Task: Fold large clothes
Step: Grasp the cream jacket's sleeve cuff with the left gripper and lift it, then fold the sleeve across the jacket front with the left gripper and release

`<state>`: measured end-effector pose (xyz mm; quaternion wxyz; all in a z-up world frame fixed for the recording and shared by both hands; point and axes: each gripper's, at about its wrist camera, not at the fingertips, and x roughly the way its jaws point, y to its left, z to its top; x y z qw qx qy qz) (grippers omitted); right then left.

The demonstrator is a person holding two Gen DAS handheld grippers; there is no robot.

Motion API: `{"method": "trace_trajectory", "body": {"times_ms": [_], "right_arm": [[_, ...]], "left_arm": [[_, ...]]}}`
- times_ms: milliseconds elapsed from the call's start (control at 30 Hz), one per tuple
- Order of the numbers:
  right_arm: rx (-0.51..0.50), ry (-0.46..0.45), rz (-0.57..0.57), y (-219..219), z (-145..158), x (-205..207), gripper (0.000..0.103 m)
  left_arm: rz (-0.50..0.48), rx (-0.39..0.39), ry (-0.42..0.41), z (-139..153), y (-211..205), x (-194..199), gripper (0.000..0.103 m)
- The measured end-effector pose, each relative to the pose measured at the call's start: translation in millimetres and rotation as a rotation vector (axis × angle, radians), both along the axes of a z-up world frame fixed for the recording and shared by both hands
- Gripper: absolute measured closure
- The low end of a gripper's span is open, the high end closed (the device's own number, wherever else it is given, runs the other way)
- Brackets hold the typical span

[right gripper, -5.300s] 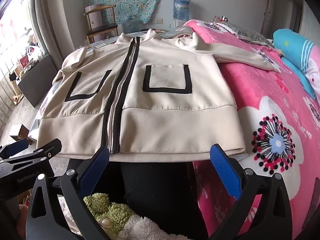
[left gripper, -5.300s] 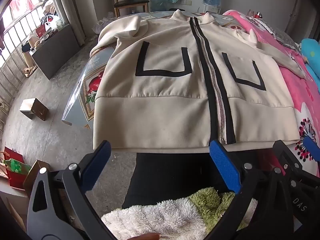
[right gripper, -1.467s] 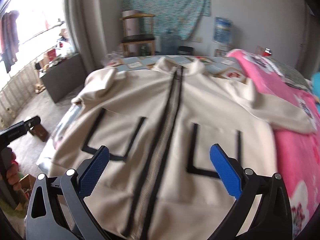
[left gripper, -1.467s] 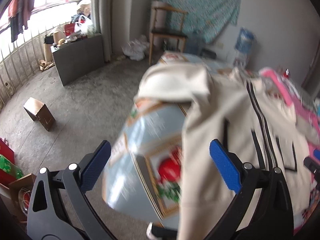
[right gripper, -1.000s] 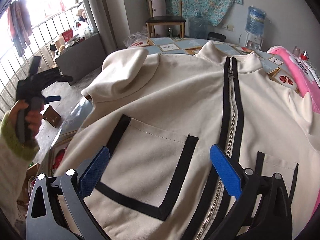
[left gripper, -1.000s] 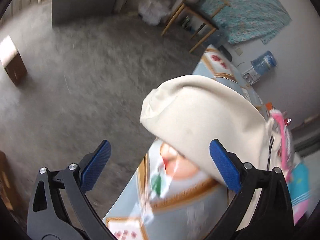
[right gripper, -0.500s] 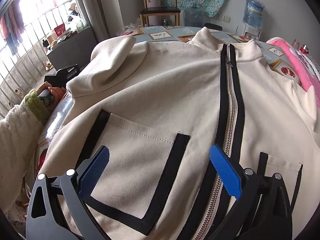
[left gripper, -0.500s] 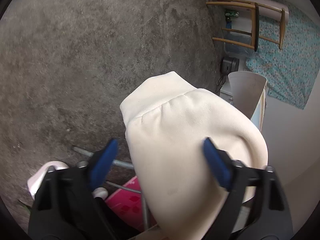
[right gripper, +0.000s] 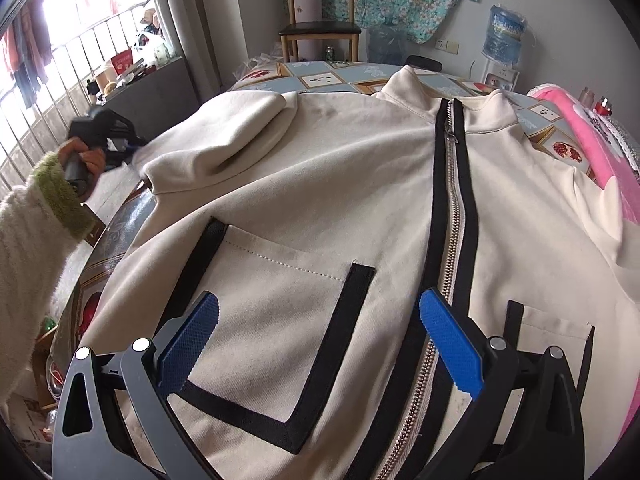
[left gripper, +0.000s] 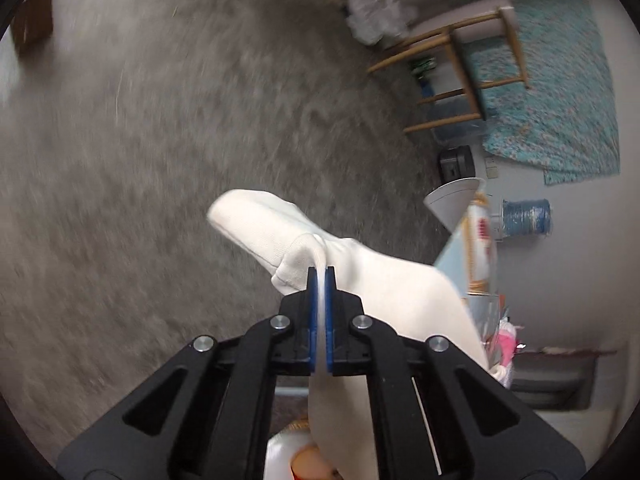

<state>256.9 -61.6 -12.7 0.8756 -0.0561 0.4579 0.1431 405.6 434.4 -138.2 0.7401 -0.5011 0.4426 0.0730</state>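
A cream jacket with a black-edged zip and black pocket trim lies front-up on the table. Its left sleeve lies folded over the shoulder, and the end hangs off the table edge. In the left wrist view my left gripper is shut on the cream cuff, which bunches out past the blue pads above the floor. The right wrist view shows that gripper in a hand with a fluffy sleeve at the table's left side. My right gripper hovers open over the left pocket, nothing between its fingers.
A patterned tablecloth covers the table beyond the collar. A pink blanket lies to the right. A wooden chair and a water bottle stand by the far wall. A grey cabinet and bare concrete floor are to the left.
My left gripper's jaws have come together on the cuff, which a moment ago lay loose between them, and the hand has rolled and shifted. My right gripper has stayed over the pocket.
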Motion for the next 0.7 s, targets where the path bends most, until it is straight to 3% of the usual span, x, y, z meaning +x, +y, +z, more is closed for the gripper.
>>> {"method": "trace_trajectory", "body": {"times_ms": [133,267,367,433,500,600,700], "right_arm": [[0.024,-0.010,-0.038,-13.6,4.9,-2.7,0.005],[0.027,-0.031,-0.103,-40.8,17.1,-7.4,0.005],[0.018,-0.064,-0.168,-65.7,25.6,-14.1,0.005],[0.029,-0.073,-0.228,-88.0,29.6,-21.5,0.005],[0.032,-0.074,-0.281,-107.3,31.2,-28.4,0.005],[0.030,-0.068,-0.335,-133.3,31.8,-38.3,0.005],[0.029,-0.057,-0.365,-155.1,33.3,-49.1,0.005]], "left_arm": [[-0.114,0.208,-0.160,105.0,-23.9,-13.4,0.101],[-0.372,0.393,-0.409,220.2,-116.6,-47.3,0.101],[-0.604,0.508,-0.513,264.8,-205.9,-78.1,0.101],[-0.785,0.550,-0.541,270.4,-270.2,-99.6,0.101],[-0.906,0.543,-0.531,257.7,-311.9,-113.8,0.100],[-1.030,0.587,-0.454,207.3,-363.1,-135.4,0.097],[-1.095,0.635,-0.339,155.3,-387.2,-159.8,0.087]]}}
